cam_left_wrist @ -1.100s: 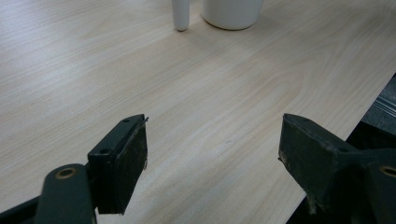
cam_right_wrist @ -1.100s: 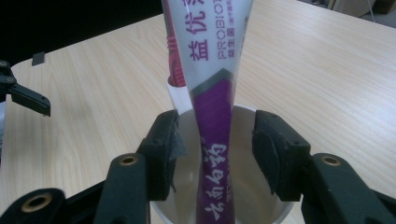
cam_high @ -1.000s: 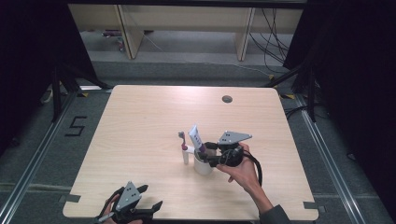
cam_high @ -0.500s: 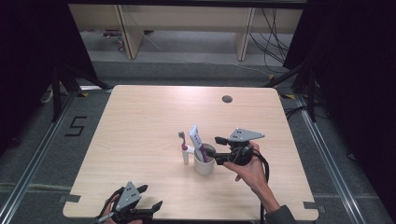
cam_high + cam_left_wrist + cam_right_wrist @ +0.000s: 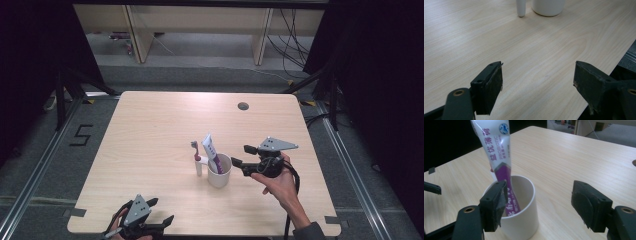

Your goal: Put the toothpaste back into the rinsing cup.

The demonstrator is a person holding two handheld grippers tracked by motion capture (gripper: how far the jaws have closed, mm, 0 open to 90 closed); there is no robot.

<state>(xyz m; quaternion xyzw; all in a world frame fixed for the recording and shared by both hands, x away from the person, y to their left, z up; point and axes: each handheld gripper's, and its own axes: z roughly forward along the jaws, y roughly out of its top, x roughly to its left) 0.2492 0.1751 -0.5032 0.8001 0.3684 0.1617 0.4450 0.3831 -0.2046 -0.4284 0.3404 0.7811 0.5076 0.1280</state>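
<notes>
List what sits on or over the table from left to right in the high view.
Left gripper with open jaws → white-handled toothbrush standing upright → round white cup holding a white-and-purple toothpaste tube → right gripper, jaws open → small dark hole in the tabletop.

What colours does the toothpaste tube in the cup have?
The toothpaste tube is white above and purple below, with purple lettering; the right gripper view shows it best.

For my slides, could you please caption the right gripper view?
Open right gripper facing a white cylindrical cup holding a white-and-purple toothpaste tube on a light wooden table.
</notes>
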